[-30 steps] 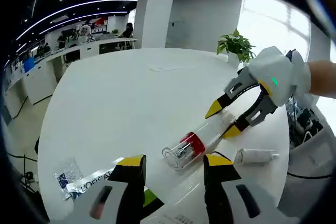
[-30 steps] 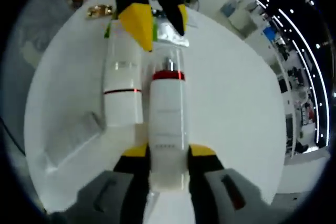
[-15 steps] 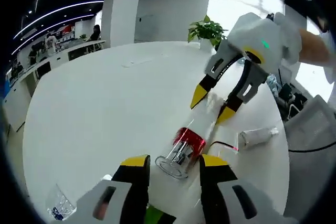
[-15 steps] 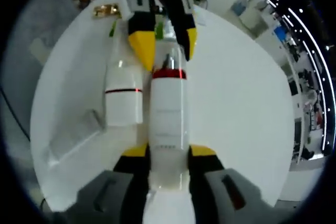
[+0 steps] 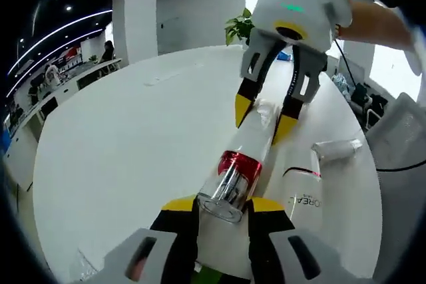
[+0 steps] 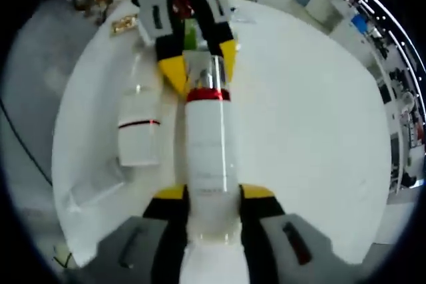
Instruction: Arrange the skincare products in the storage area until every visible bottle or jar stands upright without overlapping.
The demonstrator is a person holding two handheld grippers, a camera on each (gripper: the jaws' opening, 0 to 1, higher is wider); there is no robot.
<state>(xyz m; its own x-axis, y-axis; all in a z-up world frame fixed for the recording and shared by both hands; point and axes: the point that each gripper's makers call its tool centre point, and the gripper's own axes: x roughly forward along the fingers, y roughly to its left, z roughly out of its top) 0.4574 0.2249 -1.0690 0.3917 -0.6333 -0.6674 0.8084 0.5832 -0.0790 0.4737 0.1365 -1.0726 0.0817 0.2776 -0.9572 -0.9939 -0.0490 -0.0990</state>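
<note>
While two tools (image 5: pixel 216 207) (image 6: pixel 206 194) grip one bottle (image 6: pixel 208 157), perhaps two others (image 5: pixel 301 194) (image 5: pixel 336 149)

Both grippers, left (image 5: pixel 223 205) and right (image 6: pixel 206 192), face each other (jaws partly closed, tips nearly meeting).

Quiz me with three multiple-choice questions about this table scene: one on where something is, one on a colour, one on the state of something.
1. Where is the left gripper on the bottle?
A. at its clear-capped end
B. at its base
C. nowhere near it

2. What colour is the band below the bottle's clear cap?
A. blue
B. green
C. red

3. How is the second bottle placed?
A. standing upright
B. lying on the table
D. held in the air

Answers: 1 A, its yellow-tipped fingers flank the clear cap; 2 C, a red ring sits under the cap; 3 B, it lies on its side beside the bottle gripped by the right gripper.
</note>
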